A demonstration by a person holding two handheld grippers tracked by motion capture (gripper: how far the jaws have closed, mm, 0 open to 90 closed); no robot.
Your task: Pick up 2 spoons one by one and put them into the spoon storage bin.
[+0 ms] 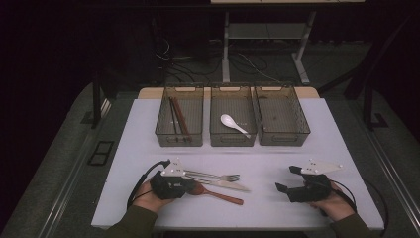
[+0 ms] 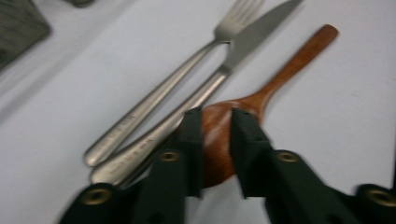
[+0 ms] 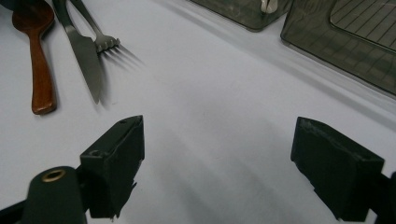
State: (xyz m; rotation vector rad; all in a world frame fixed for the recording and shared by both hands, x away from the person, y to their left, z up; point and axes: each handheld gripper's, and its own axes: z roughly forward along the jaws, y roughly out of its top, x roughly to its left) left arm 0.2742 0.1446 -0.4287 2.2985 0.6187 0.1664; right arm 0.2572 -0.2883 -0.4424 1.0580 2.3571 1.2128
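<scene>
The left gripper (image 2: 216,122) pinches the wooden spoon (image 2: 261,93) by its bowl, ready for lifting toward a bin (image 1: 180,116), while the right gripper (image 3: 219,163) rests spread apart.

Overhead faces forward; tool cameras (close) share cutlery (image 2: 154,100).

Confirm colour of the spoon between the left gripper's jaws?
Reddish-brown wood; the wooden spoon shows best in the left gripper view.
</scene>
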